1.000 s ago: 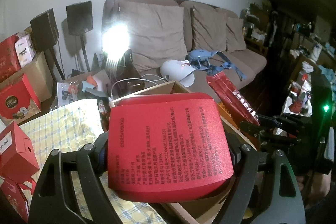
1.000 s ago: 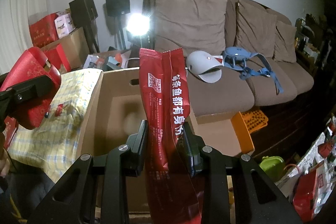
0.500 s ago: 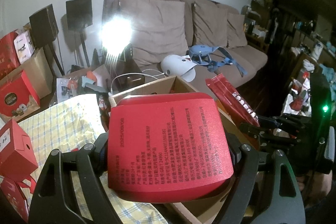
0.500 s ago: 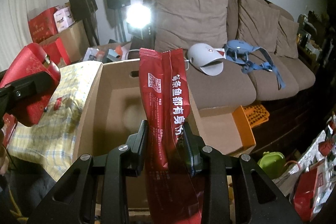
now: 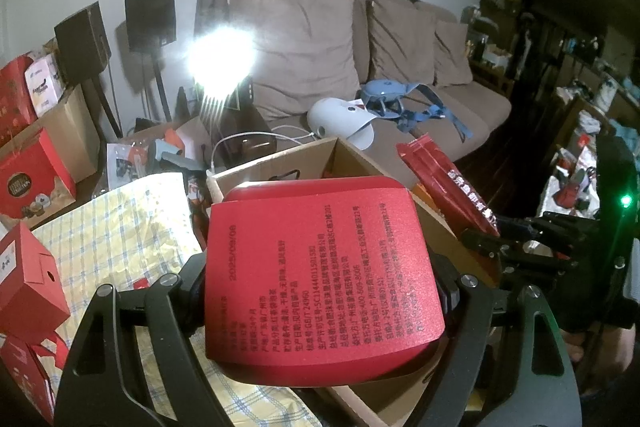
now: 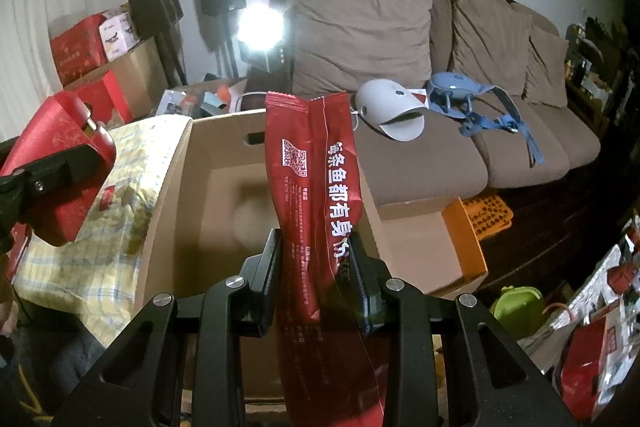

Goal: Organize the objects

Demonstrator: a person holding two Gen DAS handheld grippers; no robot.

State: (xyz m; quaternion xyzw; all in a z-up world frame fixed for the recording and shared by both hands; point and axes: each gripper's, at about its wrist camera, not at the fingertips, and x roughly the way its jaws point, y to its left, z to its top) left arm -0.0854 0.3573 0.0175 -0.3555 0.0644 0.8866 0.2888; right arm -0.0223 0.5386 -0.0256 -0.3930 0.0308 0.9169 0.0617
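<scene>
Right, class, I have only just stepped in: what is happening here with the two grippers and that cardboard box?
A person is sorting items with a gripper in each hand. The left gripper is clamped on a red box with printed text. The right gripper pinches a long red snack packet upright above the open cardboard box. Neither item is in the box yet; both hang over it, beside a checked cloth.

My right gripper [image 6: 314, 269] and left gripper [image 5: 322, 285] are matte black, with triangular cut-outs, silver screw heads and flat black pads [image 6: 272, 267].
</scene>
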